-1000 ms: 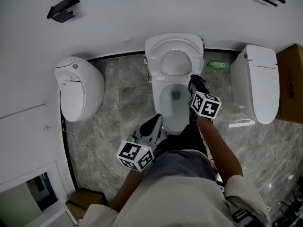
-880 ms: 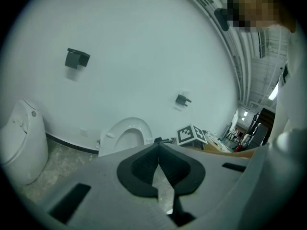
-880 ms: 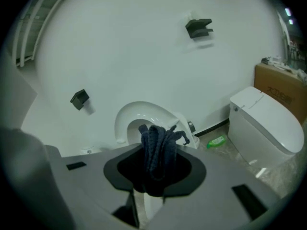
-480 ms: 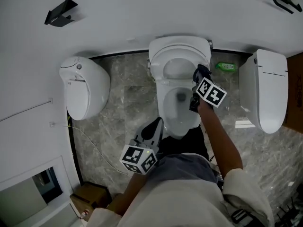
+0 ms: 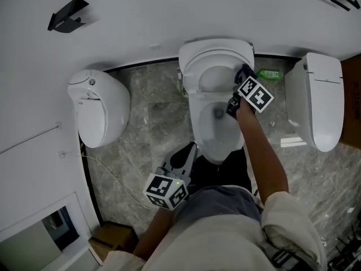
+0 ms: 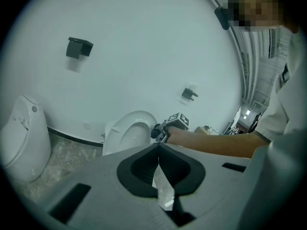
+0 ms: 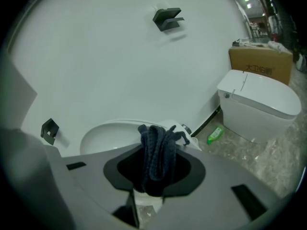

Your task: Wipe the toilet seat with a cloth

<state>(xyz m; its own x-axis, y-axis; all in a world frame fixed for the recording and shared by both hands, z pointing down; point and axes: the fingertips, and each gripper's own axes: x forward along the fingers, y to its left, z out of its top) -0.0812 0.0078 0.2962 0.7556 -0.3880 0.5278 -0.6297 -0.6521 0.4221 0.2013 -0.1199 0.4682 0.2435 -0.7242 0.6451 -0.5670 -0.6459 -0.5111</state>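
Observation:
The middle toilet [image 5: 210, 131] stands open, its lid [image 5: 213, 78] raised against the wall. My right gripper [image 5: 241, 77] is over the toilet's right side, near the hinge, and is shut on a dark blue cloth [image 5: 244, 70]. In the right gripper view the bunched cloth [image 7: 157, 152] fills the jaws of that gripper [image 7: 156, 145], with the white seat and lid [image 7: 112, 134] just behind it. My left gripper [image 5: 183, 156] hangs low in front of the bowl, shut and holding nothing. In the left gripper view that gripper [image 6: 158, 158] points at the toilet [image 6: 128, 134].
Another white toilet [image 5: 97, 106] stands at the left and a third toilet [image 5: 315, 100] at the right. A green bottle [image 5: 269, 74] lies on the marble floor by the wall. A cardboard box [image 7: 261, 63] sits behind the right toilet. A thin cable [image 5: 113, 179] crosses the floor.
My right gripper has carried the cloth along the right side of the bowl toward the wall and rolled. The left gripper has sunk slightly.

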